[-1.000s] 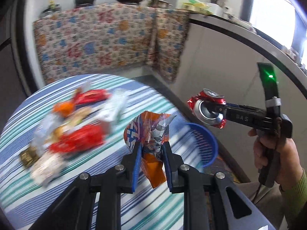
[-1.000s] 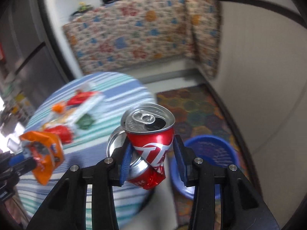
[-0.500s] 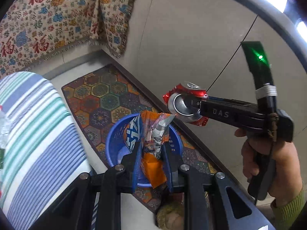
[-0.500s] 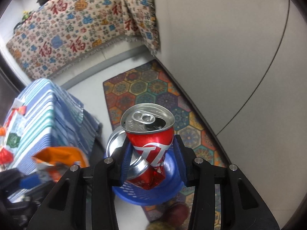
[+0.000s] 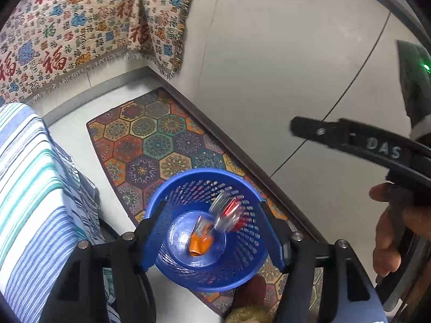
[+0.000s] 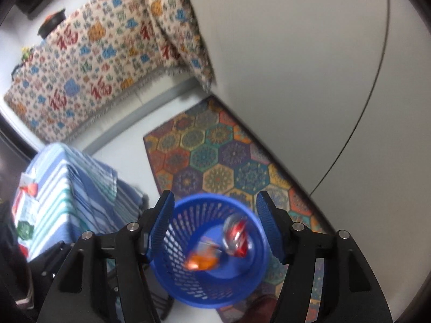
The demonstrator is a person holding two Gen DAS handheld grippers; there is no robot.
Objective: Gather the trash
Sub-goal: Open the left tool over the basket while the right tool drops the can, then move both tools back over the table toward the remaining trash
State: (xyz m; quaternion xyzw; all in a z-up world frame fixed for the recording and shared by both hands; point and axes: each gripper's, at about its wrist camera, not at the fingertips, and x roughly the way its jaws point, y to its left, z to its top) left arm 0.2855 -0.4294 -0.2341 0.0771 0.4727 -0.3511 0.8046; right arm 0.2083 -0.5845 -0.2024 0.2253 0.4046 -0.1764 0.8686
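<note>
A blue mesh basket point(image 5: 188, 177) stands on the floor below both grippers; it also shows in the right wrist view point(image 6: 188, 204). Inside it lie a crushed red can point(image 5: 229, 215) and an orange snack wrapper point(image 5: 200, 241), both blurred; the can point(image 6: 237, 238) and wrapper point(image 6: 202, 261) also show in the right wrist view. My left gripper point(image 5: 212, 231) is open and empty above the basket. My right gripper point(image 6: 214, 223) is open and empty above it too, and one of its fingers point(image 5: 336, 134) shows in the left wrist view.
A striped tablecloth covers the table point(image 5: 29, 188) at the left, with more trash on it point(image 6: 25, 210). A patterned hexagon rug point(image 5: 150, 140) lies under the basket. A grey wall point(image 5: 282, 67) runs along the right. A patterned cloth point(image 5: 80, 27) hangs behind.
Both grippers opened. The snack wrapper left my left gripper and the red can left my right gripper; both are now in the blue basket.
</note>
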